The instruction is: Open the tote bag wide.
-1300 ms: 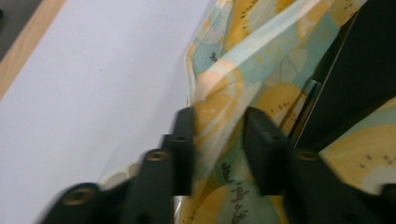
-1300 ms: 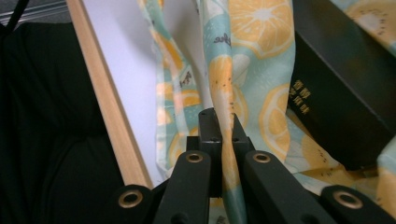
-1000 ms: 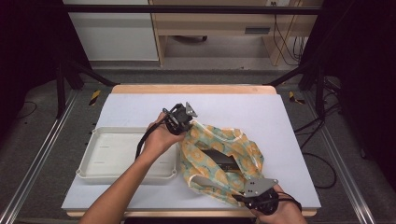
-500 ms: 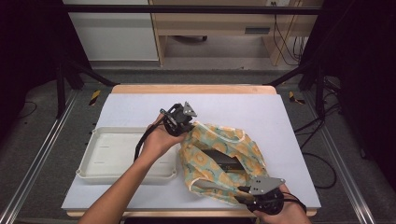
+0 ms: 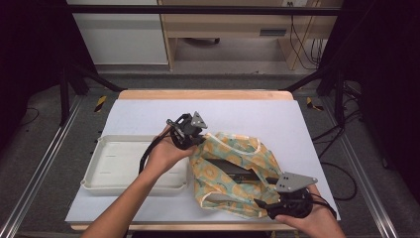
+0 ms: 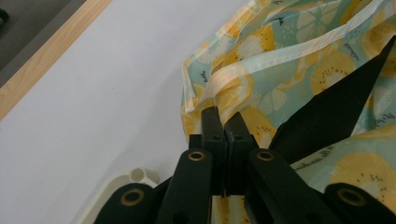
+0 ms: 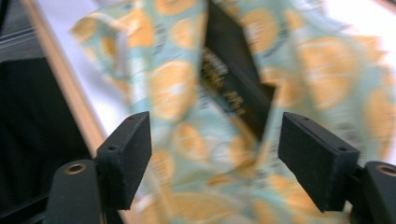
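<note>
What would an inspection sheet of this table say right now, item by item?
Surface: white table with a wooden edge, bare at the back.
Job's things: fruit-print bag lies open, a black flat item inside it.
Clutter: cream tray, nothing in it, left of the bag.
Grippers: left gripper shut on the bag's rim; right gripper open at the bag's near end, its jaws have just been opening, pads clear of the cloth.
Cables: black cable trails from the left gripper; more on the floor at right.
Surroundings: metal frame rails, wooden furniture behind.
</note>
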Demonstrator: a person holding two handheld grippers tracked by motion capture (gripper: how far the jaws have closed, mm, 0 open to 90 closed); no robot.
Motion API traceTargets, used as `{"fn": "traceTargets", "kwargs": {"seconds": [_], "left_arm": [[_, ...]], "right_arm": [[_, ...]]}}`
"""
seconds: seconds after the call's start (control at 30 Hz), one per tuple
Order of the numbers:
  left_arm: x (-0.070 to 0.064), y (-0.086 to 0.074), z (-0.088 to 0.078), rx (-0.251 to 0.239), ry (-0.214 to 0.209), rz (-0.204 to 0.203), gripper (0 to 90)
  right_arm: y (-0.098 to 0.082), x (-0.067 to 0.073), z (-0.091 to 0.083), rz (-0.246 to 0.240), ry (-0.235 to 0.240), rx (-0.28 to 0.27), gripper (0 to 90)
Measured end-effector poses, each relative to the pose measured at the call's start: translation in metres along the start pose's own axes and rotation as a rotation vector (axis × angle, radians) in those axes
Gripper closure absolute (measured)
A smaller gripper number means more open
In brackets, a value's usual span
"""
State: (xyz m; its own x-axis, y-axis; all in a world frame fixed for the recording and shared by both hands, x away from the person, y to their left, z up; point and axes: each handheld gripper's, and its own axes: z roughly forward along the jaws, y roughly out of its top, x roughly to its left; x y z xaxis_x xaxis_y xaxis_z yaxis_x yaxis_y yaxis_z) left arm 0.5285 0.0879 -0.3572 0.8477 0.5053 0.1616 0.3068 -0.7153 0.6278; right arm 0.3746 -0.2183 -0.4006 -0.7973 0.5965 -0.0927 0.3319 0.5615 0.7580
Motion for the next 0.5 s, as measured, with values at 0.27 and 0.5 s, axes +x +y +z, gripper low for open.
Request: {"fn": "traceTargets", "kwargs": {"seconds": [0.27,0.5], "left_arm": [[-0.001,-0.001,-0.001,-0.017,-0.002,-0.005,89.6],[-0.002,-0.001,0.0,-0.009,-0.015,-0.002,89.7]], "right_arm": [[0.014,-0.044,0.001,0.077,-0.153,0.039,28.6],[0.012,-0.067,0.022,0.104,-0.157,0.093,37.1]]}}
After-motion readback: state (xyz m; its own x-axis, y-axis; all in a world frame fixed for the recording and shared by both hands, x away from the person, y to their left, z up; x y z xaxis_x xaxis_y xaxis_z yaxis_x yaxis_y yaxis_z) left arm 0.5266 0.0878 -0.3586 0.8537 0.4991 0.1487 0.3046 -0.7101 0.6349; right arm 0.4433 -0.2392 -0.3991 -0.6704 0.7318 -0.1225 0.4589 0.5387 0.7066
